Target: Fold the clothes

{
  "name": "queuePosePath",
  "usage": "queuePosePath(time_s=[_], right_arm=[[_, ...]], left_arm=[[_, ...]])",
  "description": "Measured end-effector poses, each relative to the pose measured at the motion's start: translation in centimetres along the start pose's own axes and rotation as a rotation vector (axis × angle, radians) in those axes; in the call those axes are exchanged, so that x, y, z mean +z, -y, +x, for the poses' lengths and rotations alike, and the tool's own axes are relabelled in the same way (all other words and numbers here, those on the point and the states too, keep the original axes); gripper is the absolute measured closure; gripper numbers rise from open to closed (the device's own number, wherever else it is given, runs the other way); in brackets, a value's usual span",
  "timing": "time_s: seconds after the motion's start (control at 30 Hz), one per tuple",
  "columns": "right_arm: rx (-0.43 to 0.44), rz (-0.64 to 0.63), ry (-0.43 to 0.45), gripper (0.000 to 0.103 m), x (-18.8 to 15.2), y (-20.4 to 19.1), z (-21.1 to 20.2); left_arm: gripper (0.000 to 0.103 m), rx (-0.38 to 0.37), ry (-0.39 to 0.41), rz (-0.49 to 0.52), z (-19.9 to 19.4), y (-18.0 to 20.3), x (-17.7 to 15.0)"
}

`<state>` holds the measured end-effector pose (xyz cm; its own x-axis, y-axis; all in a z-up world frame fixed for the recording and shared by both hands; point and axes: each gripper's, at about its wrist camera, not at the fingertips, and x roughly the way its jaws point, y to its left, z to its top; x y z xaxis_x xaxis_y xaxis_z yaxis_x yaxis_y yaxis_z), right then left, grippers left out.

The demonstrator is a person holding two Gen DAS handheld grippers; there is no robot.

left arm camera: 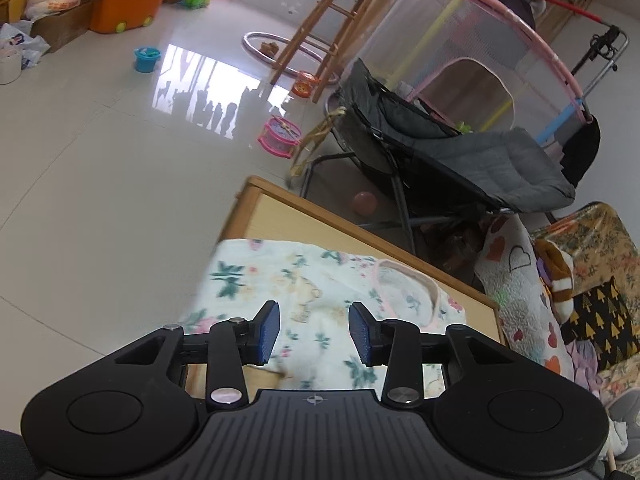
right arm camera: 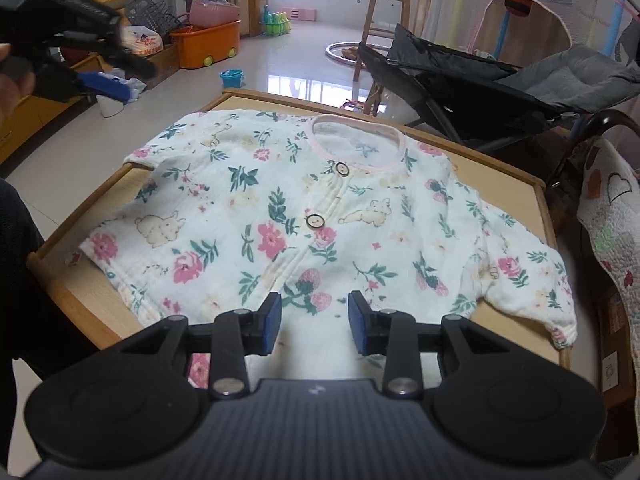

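On the wooden table lies one flowered shirt, spread flat, two buttons showing. Both my claws, left and right, gape, gripping nothing.

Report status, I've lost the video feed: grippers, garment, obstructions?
Left gripper open, empty. Right gripper open over hem. White floral buttoned baby shirt flat on wooden table, unfolded. Nothing in the way.
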<state>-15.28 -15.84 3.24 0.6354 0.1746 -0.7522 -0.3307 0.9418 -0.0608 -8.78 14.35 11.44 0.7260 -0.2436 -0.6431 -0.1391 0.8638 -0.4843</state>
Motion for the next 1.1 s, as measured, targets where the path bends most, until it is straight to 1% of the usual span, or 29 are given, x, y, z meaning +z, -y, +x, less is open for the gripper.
queuePosePath(time_s=[0.1, 0.27, 0.4, 0.5, 0.67, 0.77, 0.9, 1.03, 1.1], right_arm=[[-0.026, 0.008, 0.02, 0.067, -0.1, 0.1, -0.5], [-0.063, 0.029, 0.029, 0.064, -0.2, 0.7, -1.1], [-0.073, 0.035, 0.018, 0.063, -0.4, 0.7, -1.0], [-0.079, 0.026, 0.034, 0.063, -0.5, 0.5, -1.3], [-0.086, 0.018, 0.048, 0.063, -0.3, 0.3, -1.8], [-0.089, 0.011, 0.039, 0.062, -0.3, 0.2, -1.9], [-0.09, 0.014, 0.037, 0.062, -0.2, 0.3, -1.9], [-0.091, 0.016, 0.032, 0.062, -0.2, 0.3, -1.8], [-0.092, 0.013, 0.032, 0.062, -0.2, 0.2, -1.8]], left_arm=[[0.062, -0.016, 0.009, -0.048, -1.1, -1.7, -0.1], [0.062, -0.031, 0.016, -0.134, -2.2, -4.6, -0.5], [0.062, -0.049, 0.018, -0.24, -2.4, -7.2, -0.8], [0.062, -0.068, 0.016, -0.326, -2.2, -9.1, -0.8], [0.061, -0.129, -0.008, -0.503, -1.0, -12.1, -0.9], [0.061, -0.114, -0.037, -0.531, 0.3, -12.7, -0.7], [0.061, -0.12, -0.05, -0.57, 2.0, -13.3, -0.5], [0.061, -0.085, -0.098, -0.669, 4.3, -14.5, -0.9], [0.061, -0.093, -0.144, -0.752, 5.8, -15.2, -1.4]])
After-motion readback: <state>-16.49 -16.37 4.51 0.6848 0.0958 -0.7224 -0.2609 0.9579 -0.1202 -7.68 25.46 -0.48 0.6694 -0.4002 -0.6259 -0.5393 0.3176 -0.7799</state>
